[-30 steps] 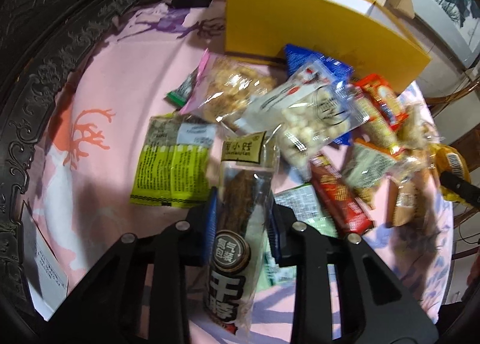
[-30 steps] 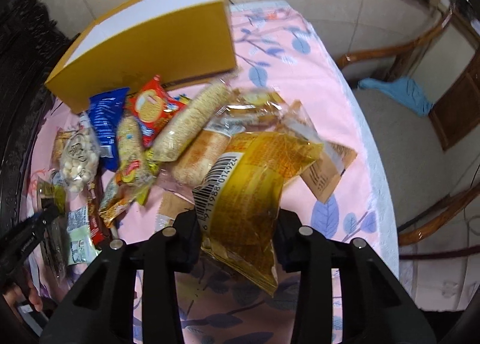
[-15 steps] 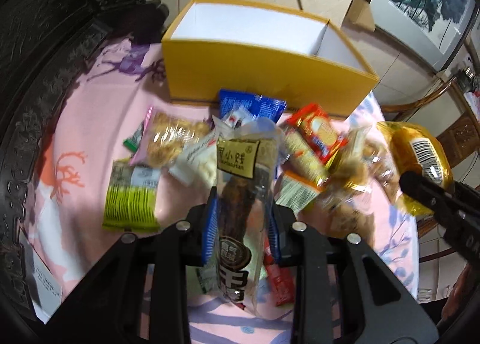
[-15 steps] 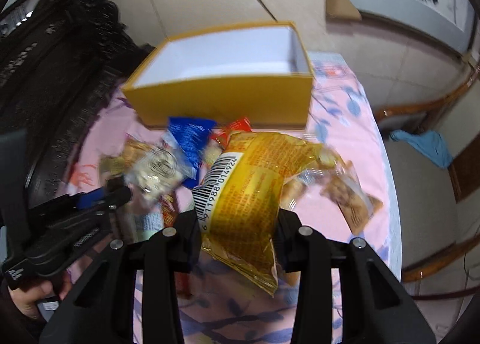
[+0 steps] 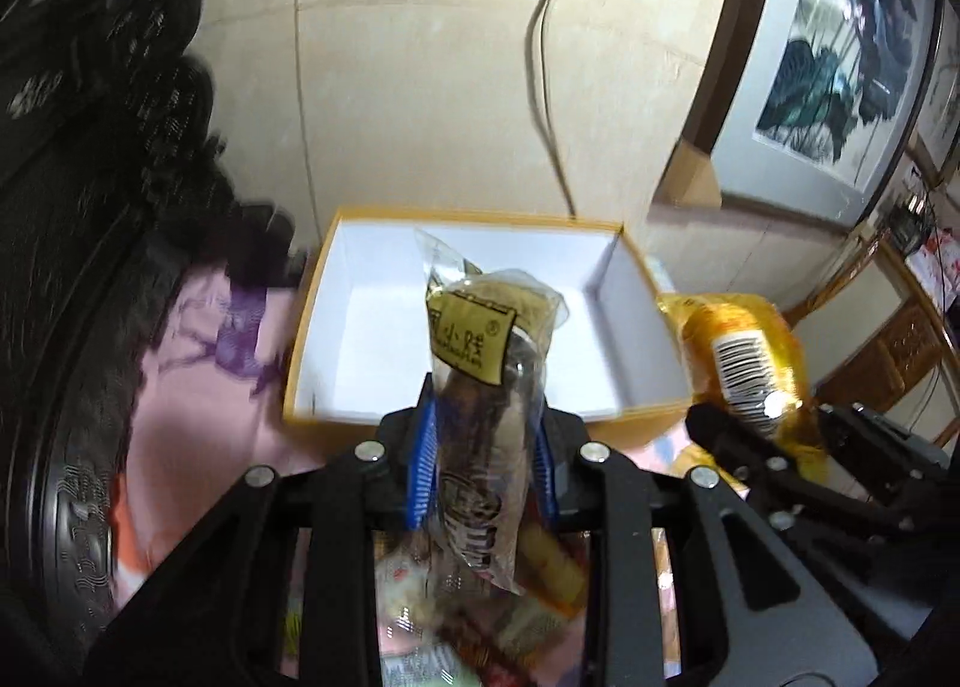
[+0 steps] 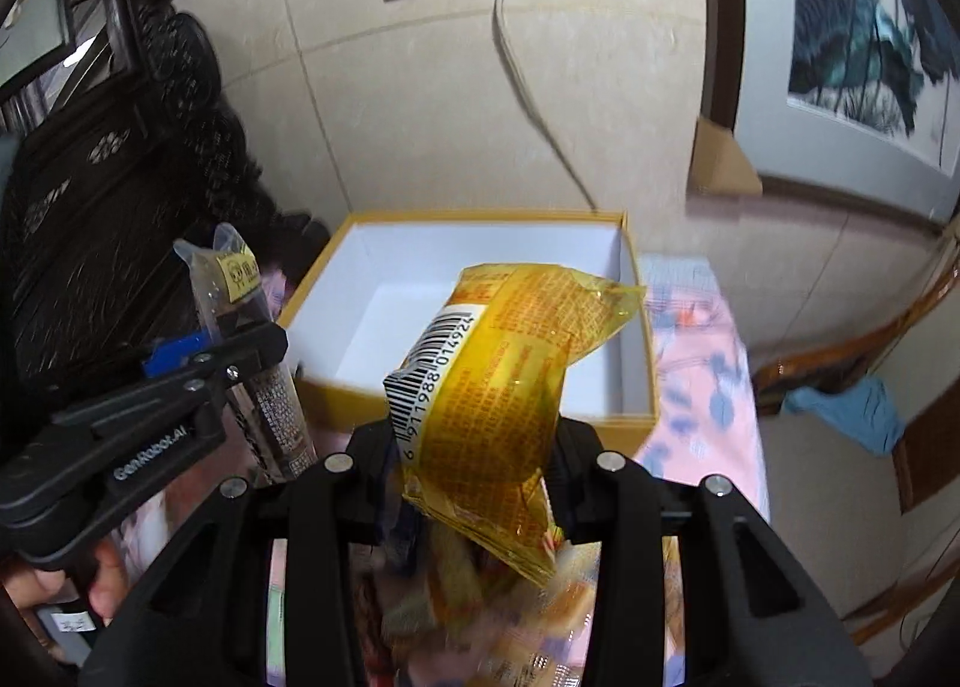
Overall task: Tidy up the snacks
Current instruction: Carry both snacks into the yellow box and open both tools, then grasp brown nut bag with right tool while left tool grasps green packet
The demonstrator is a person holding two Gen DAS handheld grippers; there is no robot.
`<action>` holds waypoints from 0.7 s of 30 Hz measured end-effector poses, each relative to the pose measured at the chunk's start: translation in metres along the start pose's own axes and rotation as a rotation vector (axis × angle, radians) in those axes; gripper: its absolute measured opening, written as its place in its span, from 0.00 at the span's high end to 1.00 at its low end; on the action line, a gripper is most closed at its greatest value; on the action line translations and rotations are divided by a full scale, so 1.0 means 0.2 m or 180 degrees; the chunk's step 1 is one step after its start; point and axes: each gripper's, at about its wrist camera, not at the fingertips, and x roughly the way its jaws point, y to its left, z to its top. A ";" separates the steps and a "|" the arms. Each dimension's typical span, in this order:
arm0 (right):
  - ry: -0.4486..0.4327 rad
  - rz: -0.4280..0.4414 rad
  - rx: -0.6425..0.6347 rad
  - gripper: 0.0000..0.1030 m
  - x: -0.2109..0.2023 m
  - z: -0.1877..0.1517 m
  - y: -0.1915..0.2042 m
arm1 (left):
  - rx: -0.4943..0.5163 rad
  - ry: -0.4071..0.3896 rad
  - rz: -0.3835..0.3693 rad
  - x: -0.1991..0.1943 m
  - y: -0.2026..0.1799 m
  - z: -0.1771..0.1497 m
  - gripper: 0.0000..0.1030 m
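Two grippers hang side by side before the yellow box (image 5: 336,423), which sits open on the pink tablecloth (image 5: 198,387) (its white inside bare). The left gripper (image 5: 483,465) pinches a clear snack stick packet (image 5: 480,423); the right gripper (image 6: 480,483) clamps a yellow snack bag (image 6: 498,387).

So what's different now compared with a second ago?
Both grippers have risen from the snack pile toward the yellow box, whose white inside now shows. The left gripper still clamps the clear packet with the brown stick; the right gripper still clamps the yellow packet. Nothing was let go. The box is still empty, and the other snacks stay on the pink cloth.
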 end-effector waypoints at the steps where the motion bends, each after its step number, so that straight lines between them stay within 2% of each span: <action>1: -0.0019 0.0000 0.0008 0.62 0.03 0.06 -0.01 | 0.0011 -0.0032 0.0001 0.01 -0.01 0.04 0.73; 4: -0.0030 -0.0032 0.0011 0.62 0.10 0.17 -0.02 | 0.0100 -0.0090 0.0066 0.08 -0.04 0.16 0.73; 9: 0.0038 -0.0088 0.0018 0.61 0.27 0.30 -0.03 | 0.0078 0.0012 0.0107 0.29 -0.04 0.32 0.70; 10: 0.0054 -0.0120 0.0003 0.59 0.30 0.31 -0.02 | 0.0073 0.0032 0.0139 0.32 -0.04 0.33 0.64; 11: 0.0077 -0.0169 -0.0011 0.56 0.33 0.32 -0.02 | 0.0061 0.0036 0.0162 0.35 -0.03 0.34 0.51; 12: 0.0098 -0.0201 0.0002 0.41 0.36 0.33 -0.01 | 0.0065 0.0036 0.0194 0.39 -0.04 0.35 0.43; 13: 0.0111 -0.0242 0.0029 0.35 0.38 0.34 -0.02 | 0.0079 0.0026 0.0249 0.41 -0.04 0.36 0.33; 16: 0.0095 -0.0277 0.0080 0.33 0.41 0.35 -0.03 | 0.0066 -0.0024 0.0269 0.42 -0.03 0.37 0.21; 21: 0.0075 -0.0255 0.0069 0.33 0.37 0.35 -0.04 | 0.0028 -0.0022 0.0222 0.36 0.01 0.36 0.20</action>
